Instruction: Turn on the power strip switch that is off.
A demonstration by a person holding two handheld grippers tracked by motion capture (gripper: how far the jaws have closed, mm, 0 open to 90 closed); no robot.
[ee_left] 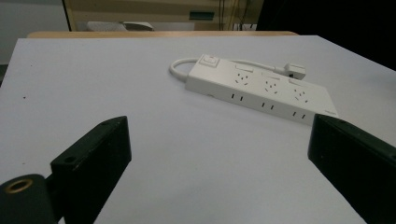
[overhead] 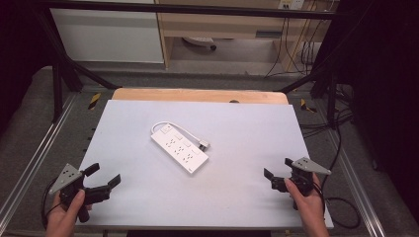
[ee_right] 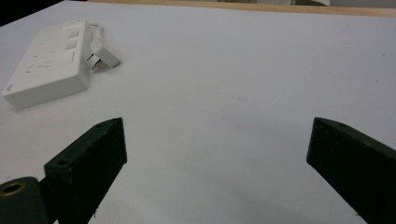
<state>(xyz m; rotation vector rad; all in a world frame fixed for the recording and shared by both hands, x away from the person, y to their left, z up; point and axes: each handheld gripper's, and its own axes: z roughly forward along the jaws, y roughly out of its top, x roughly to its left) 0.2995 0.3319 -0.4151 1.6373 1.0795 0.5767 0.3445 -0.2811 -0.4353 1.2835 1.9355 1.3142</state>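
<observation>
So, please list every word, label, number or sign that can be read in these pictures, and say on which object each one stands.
None can be read.
Power strip: a small mark at its end corner, seen in the left gripper view and the right gripper view, is too small and blurred to read.
Socket holes and switch: no legible text.
White table board: no print.
Left gripper and right gripper: no labels visible.

Power strip (overhead: 180, 147) looks like smooth white plastic, slight sheen. Worktop (overhead: 237, 197) is matt pale sheet over bare wood; gripper (overhead: 105, 175) jaws matt black.
</observation>
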